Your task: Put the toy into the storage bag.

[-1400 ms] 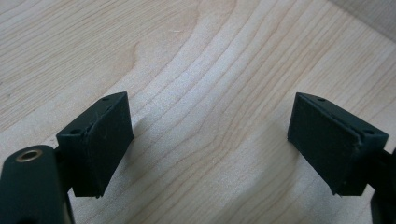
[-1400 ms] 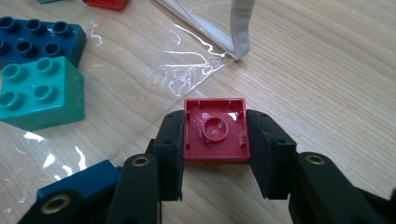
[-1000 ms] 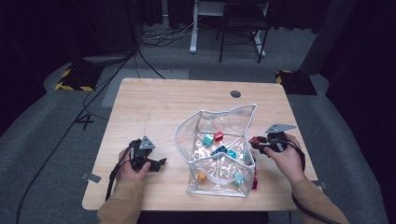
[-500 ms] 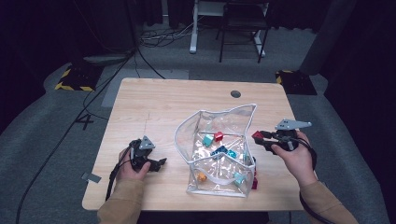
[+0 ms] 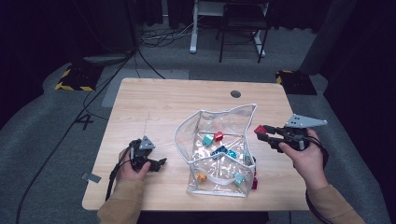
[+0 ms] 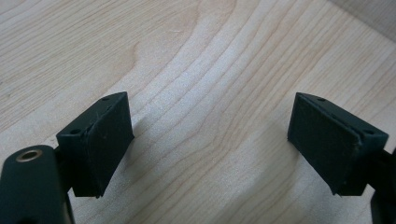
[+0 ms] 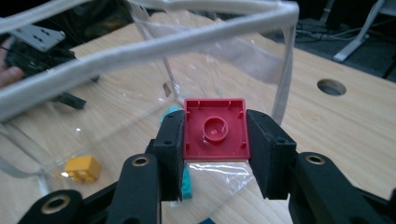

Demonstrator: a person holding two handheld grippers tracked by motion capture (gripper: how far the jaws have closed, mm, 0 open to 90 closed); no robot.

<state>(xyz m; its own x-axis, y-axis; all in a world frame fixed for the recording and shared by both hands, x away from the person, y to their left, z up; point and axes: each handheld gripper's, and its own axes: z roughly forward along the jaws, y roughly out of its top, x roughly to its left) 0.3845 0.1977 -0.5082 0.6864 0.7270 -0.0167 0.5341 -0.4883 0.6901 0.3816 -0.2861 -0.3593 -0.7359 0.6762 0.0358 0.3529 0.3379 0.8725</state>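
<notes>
Red square brick, hollow underside with one round stud socket.
Centre frame, it sits clamped between the right gripper's pads; the left gripper gapes empty.

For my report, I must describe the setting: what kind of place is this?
Probably a lab or recording studio: dark curtains surround one wooden table, cables cross the grey floor, and hazard-striped blocks sit nearby.
</notes>
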